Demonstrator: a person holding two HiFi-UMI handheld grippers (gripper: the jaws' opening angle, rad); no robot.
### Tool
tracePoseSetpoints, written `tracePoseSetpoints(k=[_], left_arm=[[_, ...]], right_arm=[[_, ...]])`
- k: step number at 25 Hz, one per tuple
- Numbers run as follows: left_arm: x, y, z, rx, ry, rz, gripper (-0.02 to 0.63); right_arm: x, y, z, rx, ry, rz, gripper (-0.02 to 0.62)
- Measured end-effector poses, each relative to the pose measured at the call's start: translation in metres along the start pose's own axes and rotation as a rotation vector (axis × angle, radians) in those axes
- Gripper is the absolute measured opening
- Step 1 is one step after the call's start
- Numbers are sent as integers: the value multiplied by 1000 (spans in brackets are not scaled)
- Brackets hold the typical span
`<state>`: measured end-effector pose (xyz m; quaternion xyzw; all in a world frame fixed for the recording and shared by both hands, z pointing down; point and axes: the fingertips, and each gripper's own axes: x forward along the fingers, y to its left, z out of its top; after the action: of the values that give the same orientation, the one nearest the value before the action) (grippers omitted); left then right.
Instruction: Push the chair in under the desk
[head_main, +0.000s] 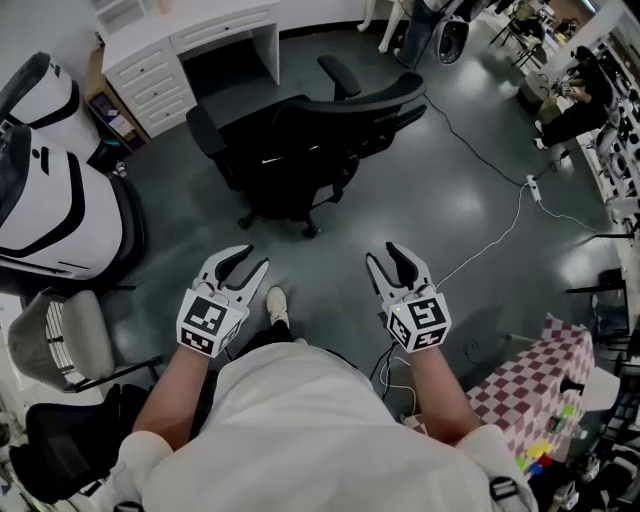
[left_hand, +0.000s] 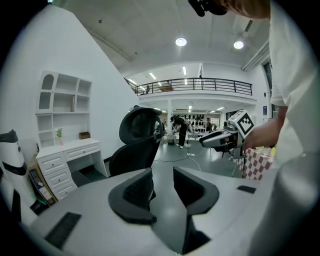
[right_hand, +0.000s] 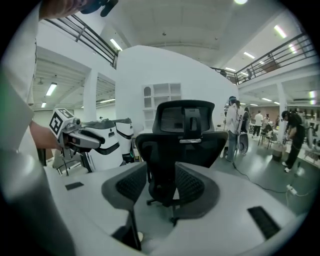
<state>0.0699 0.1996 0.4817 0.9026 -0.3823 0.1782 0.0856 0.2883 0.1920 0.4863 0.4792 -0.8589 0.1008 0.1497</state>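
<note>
Both claws hang side by side above the grey floor (head_main: 470, 130), level with each other and well apart. The left claw (head_main: 250, 262) is released: in the left gripper view its dark pads (left_hand: 137, 192) stand apart, with only bare floor in the gap. The right claw (head_main: 384, 257) is released too, and its ribbed pads (right_hand: 192, 187) clasp nothing.

The black office chair (head_main: 310, 140) stands ahead of both claws, well clear of the fingertips, with open floor between. In the right gripper view the chair (right_hand: 182, 135) sits straight ahead through the gap, its backrest and headrest turned towards that claw. From the left claw (left_hand: 162, 185) the chair (left_hand: 137, 145) is ahead and slightly left, seen at an angle.

The white tabletop (head_main: 190, 30) with its drawers lies beyond the chair, farther from the claws. The chair stands out in front of the knee opening, not tucked under. In the left gripper view the tabletop (left_hand: 70, 147) is far to the left of the pads, below a white shelf unit (left_hand: 62, 107).

A white-and-black machine (head_main: 50, 190) stands to the left of the left claw. A white cable (head_main: 490, 240) trails across the floor ahead and to the right of the right claw.
</note>
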Motion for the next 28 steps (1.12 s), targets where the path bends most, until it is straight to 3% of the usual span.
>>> tracePoseSetpoints(k=[7, 18, 23, 28], left_arm=[[36, 55, 21, 34, -11, -22, 161], [86, 115, 23, 64, 3, -43, 225], [108, 125, 20, 89, 29, -41, 242], [128, 127, 17, 98, 76, -25, 255]], right_arm=[[49, -27, 29, -7, -1, -59, 179], [106, -84, 65, 16, -8, -126, 262], [126, -103, 79, 10, -19, -129, 307], [144, -117, 90, 23, -35, -77, 328]])
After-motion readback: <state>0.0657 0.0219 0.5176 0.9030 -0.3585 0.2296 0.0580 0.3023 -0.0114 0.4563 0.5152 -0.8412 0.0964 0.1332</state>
